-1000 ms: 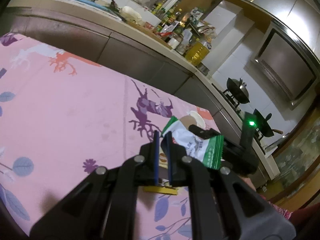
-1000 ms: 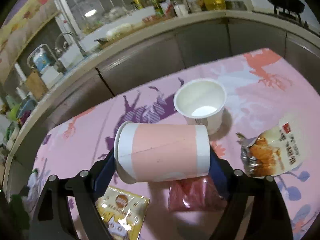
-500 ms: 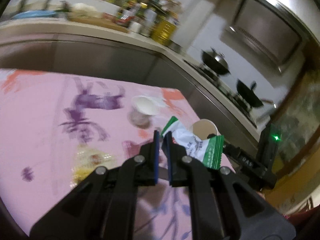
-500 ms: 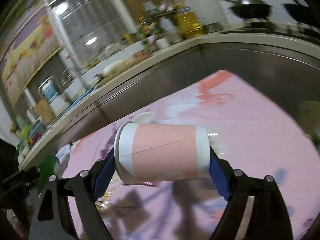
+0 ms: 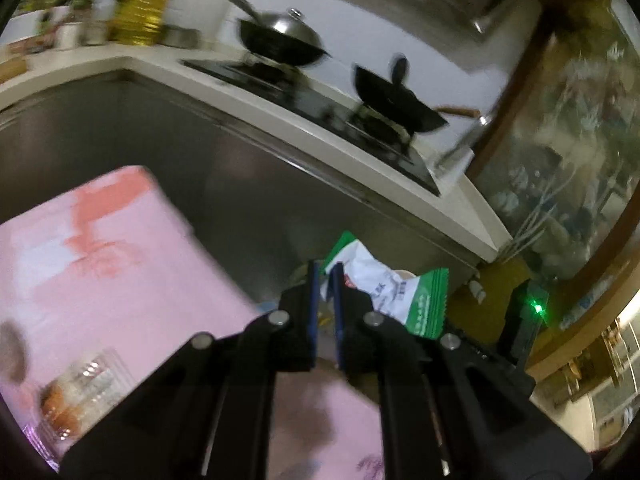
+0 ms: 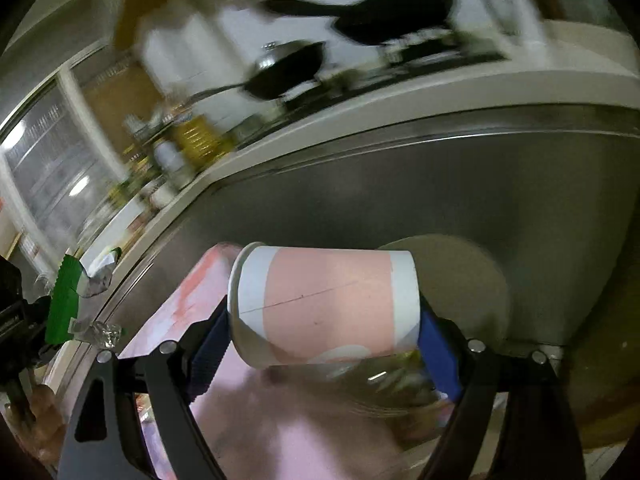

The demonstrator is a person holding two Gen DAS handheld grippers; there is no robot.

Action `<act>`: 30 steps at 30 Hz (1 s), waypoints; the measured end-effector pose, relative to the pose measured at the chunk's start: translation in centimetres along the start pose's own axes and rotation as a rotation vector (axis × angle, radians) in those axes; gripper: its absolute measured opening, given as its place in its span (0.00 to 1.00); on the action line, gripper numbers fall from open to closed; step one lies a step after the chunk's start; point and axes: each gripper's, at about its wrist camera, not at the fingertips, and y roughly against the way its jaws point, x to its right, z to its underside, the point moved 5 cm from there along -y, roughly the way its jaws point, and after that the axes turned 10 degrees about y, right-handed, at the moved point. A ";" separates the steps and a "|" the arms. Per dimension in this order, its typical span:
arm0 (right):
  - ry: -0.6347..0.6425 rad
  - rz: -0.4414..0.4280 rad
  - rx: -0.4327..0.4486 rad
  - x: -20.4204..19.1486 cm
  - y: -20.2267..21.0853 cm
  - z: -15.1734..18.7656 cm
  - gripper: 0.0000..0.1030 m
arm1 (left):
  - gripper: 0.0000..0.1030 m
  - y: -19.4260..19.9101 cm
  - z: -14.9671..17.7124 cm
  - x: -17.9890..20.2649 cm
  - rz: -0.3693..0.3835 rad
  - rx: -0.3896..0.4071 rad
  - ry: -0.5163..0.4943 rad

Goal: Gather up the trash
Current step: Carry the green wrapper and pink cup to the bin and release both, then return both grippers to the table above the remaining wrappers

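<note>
Two grippers are seen, each with one piece of trash. The left gripper (image 5: 325, 280) is pinched tight on one crumpled green-and-white wrapper (image 5: 394, 294), which is held sticking out to the right past the table's edge. The right gripper (image 6: 324, 320) is clamped across one pink-and-white paper cup (image 6: 324, 306), laid sideways, long axis left to right, rim to the left. Two dark woks (image 5: 280, 42) are spotted on the stove, and one clear packet (image 5: 76, 394) is left on the pink tablecloth (image 5: 120, 264)

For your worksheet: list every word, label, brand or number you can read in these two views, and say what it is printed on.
None can be read.
Green and white wrapper in the left gripper: dark print, too small and blurred.
Paper cup in the right gripper: no text visible.
Countertop bottles: labels blurred.
</note>
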 end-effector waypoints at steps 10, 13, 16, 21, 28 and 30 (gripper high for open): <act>-0.169 0.058 -0.070 9.2 -4.9 1.5 0.80 | 0.06 -17.6 1.6 2.1 -0.076 -0.204 -0.058; -0.179 0.044 -0.089 9.6 -6.0 2.2 0.81 | 0.22 -20.1 2.7 1.4 -0.114 -0.265 -0.047; -0.179 0.042 -0.092 9.6 -6.3 2.6 0.83 | 0.26 -20.7 3.2 1.2 -0.132 -0.289 -0.043; -0.200 0.036 -0.061 9.4 -5.3 2.6 0.83 | 0.34 -17.4 2.9 1.2 -0.129 -0.246 -0.050; -0.207 0.007 0.019 7.6 -1.5 1.8 0.83 | 0.34 -10.6 3.6 1.5 -0.095 -0.170 -0.047; -0.207 -0.021 0.029 6.7 -0.5 1.6 0.83 | 0.34 -8.2 4.6 1.1 -0.102 -0.148 -0.049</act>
